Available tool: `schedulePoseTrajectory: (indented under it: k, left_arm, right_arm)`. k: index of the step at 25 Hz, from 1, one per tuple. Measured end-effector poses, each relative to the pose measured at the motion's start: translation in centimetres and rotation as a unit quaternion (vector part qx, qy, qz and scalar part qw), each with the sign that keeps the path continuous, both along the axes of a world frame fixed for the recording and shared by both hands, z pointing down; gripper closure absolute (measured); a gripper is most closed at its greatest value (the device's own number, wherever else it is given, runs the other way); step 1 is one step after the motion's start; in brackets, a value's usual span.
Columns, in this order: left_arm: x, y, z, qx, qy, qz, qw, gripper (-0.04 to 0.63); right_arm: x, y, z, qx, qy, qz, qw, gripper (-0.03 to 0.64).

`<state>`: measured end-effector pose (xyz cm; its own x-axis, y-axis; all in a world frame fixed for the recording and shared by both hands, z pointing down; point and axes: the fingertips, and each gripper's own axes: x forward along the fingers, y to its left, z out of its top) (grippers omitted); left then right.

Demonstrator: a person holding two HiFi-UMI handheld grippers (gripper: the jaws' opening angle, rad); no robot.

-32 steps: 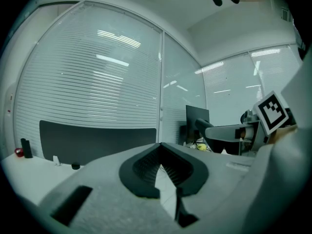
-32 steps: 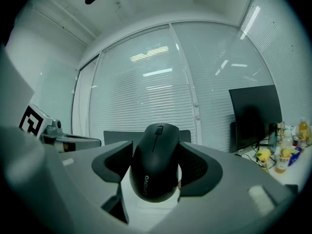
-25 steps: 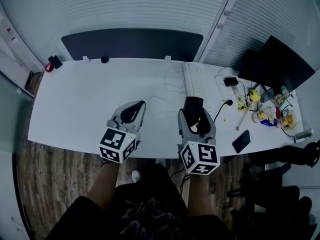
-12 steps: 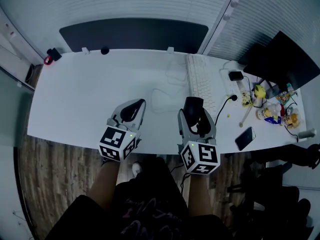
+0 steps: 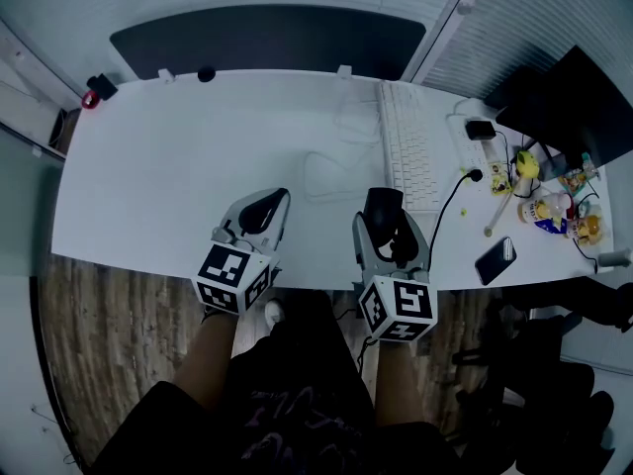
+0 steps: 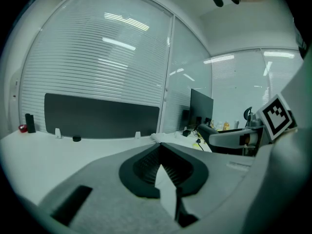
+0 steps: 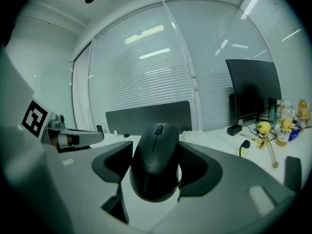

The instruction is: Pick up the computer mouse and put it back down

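Note:
My right gripper (image 5: 385, 218) is shut on the black computer mouse (image 5: 382, 206), near the front edge of the white desk (image 5: 158, 176). In the right gripper view the mouse (image 7: 155, 161) fills the space between the two dark pads of that gripper (image 7: 157, 165), with its scroll wheel pointing away. Whether it touches the desk I cannot tell. The left gripper (image 5: 263, 212) hovers a little to the left, shut with nothing in it. In the left gripper view the left gripper (image 6: 161, 165) has its pads meeting at the tip.
A white keyboard (image 5: 407, 146) lies beyond the mouse to the right, with a thin white cable (image 5: 326, 176) looped beside it. A phone (image 5: 495, 260), black cables, bottles and small toys (image 5: 554, 206) crowd the right end. A dark monitor (image 5: 564, 97) stands at the far right.
The head view has tilted, so the desk sits higher in the picture. Both grippers hold the same pose, and the mouse stays in the right one.

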<state>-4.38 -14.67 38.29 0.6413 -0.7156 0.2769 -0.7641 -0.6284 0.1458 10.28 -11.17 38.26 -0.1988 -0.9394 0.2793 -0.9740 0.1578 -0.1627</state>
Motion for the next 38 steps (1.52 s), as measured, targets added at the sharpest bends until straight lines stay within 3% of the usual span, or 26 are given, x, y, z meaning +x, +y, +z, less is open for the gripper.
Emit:
schedulePoseTrajectory:
  k: [19, 38]
  left_arm:
    - [-1.0, 0.3, 5.9, -0.060, -0.005, -0.014, 0.9981, 0.595]
    - [-0.6, 0.2, 12.1, -0.119, -0.018, -0.014, 0.9926, 0.595]
  right_arm:
    - [-1.4, 0.6, 7.0, -0.077, -0.008, -0.012, 0.997, 0.315]
    - [-1.7, 1.4, 14.8, -0.167, -0.014, -0.023, 0.986, 0.315]
